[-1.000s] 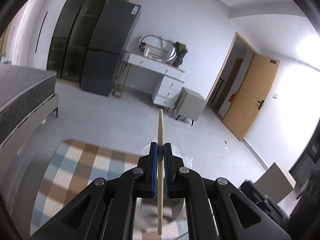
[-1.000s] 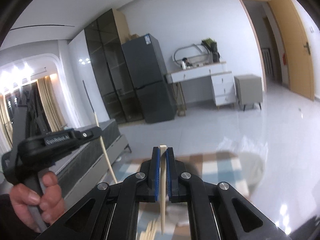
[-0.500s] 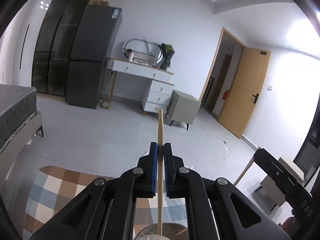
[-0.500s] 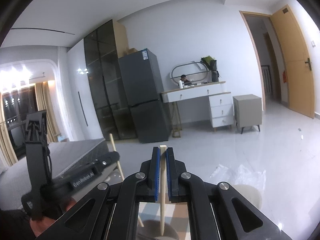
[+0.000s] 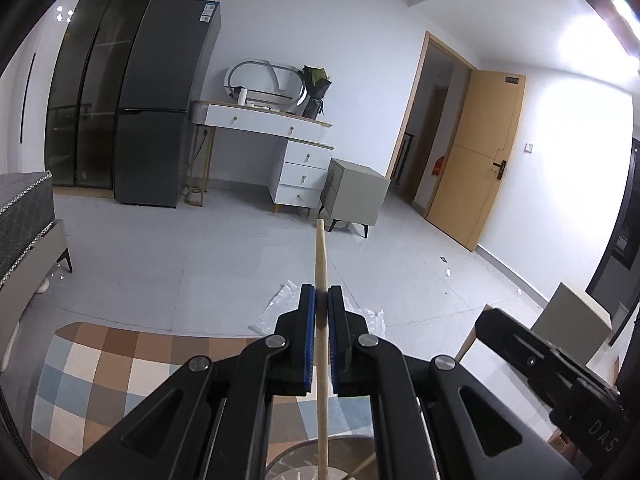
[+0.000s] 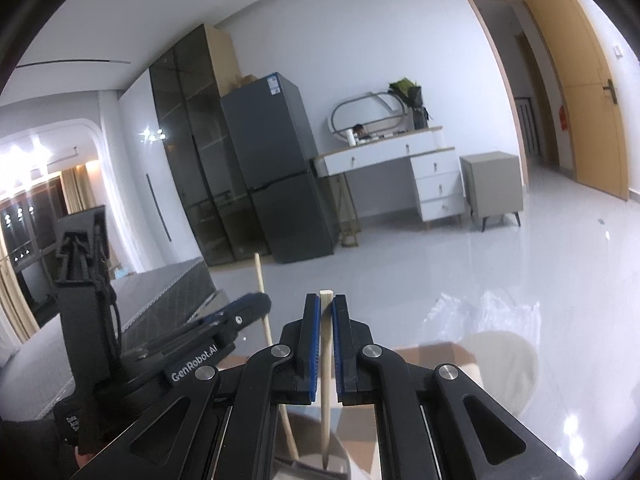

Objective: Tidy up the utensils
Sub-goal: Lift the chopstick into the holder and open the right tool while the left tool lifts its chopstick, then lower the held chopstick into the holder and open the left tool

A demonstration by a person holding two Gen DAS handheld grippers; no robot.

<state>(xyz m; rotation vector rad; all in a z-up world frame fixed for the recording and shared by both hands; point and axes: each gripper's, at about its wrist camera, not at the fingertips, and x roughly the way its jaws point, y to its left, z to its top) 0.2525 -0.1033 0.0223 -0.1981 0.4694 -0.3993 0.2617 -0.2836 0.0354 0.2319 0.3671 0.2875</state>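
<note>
Left gripper [image 5: 319, 312]: fingers pinched on one wooden chopstick [image 5: 321, 264], held upright at centre frame, lower tip reaching the rim of a round metal holder [image 5: 298, 458] at the bottom edge. A second stick end visible slanting inside that holder, lower right of centre.

Right gripper [image 6: 327, 320]: fingers pinched on another chopstick [image 6: 326, 364], top end just clear of the pads, lower tip down inside the dark holder mouth [image 6: 340, 464] at bottom centre. Left gripper's stick also seen in the right wrist view, left of centre, slanting toward the same opening.

Change over the last second: both wrist views brought lower and closer; holder rim, barely visible beneath the left gripper before, now directly under both sticks; right gripper now in the lower right of the left wrist view. Checked rug [image 5: 100, 380] and plastic wrap [image 5: 280, 312] beyond.

Judgement: both chopsticks lined up for insertion; release not yet made. Risk: sticks crossing at the mouth.
</note>
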